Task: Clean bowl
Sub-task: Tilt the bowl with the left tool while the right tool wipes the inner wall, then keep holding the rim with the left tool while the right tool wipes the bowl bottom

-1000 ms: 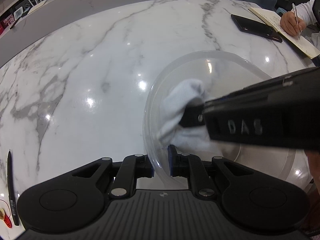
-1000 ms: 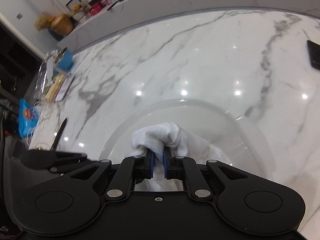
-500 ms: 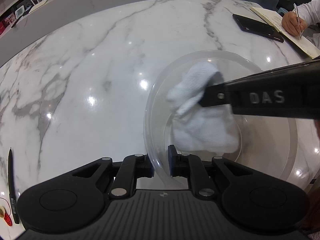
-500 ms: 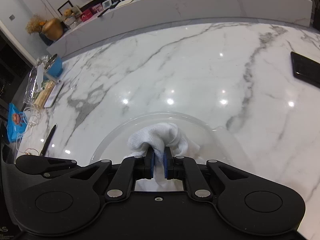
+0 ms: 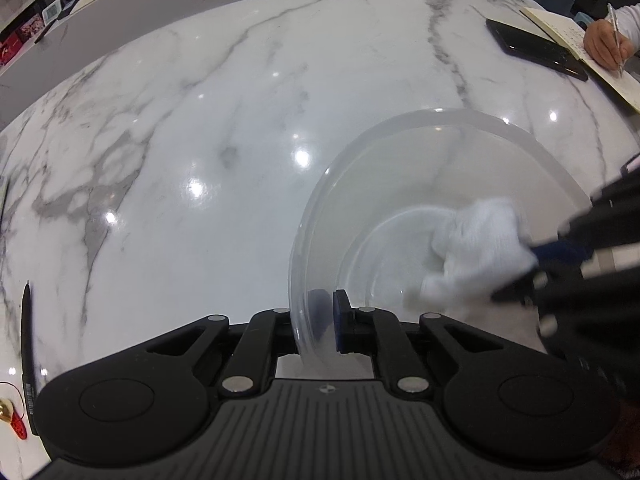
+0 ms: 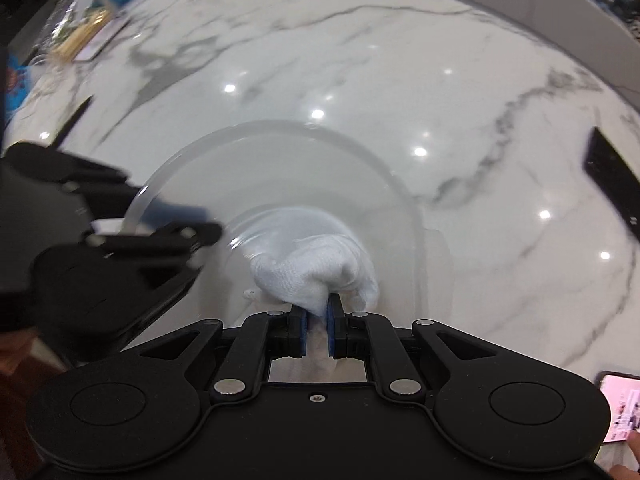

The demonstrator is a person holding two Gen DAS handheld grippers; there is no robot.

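A clear plastic bowl (image 5: 440, 114) stands on the white marble table. My left gripper (image 5: 329, 304) grips its near left rim, one pad inside and one outside the wall, and its jaws are closing tighter on the rim. A crumpled white cloth (image 5: 480, 240) lies against the bowl's floor on the right side. In the right wrist view my right gripper (image 6: 316, 314) is shut on this cloth (image 6: 316, 272) and points steeply down into the bowl (image 6: 280, 124). The left gripper (image 6: 196, 222) shows blurred at the bowl's left rim.
A black phone (image 5: 532, 48) and an open notebook (image 5: 580, 48) lie far right, where a person's hand (image 5: 604, 44) writes. A black pen (image 5: 27, 336) lies at the left edge. Packets and clutter (image 6: 92, 28) sit far left; a lit phone (image 6: 624, 404) is near right.
The right gripper swept the cloth from the bowl's left wall, over its far side, to the right part of the floor, rolling as it went. The left gripper and the bowl stayed put.
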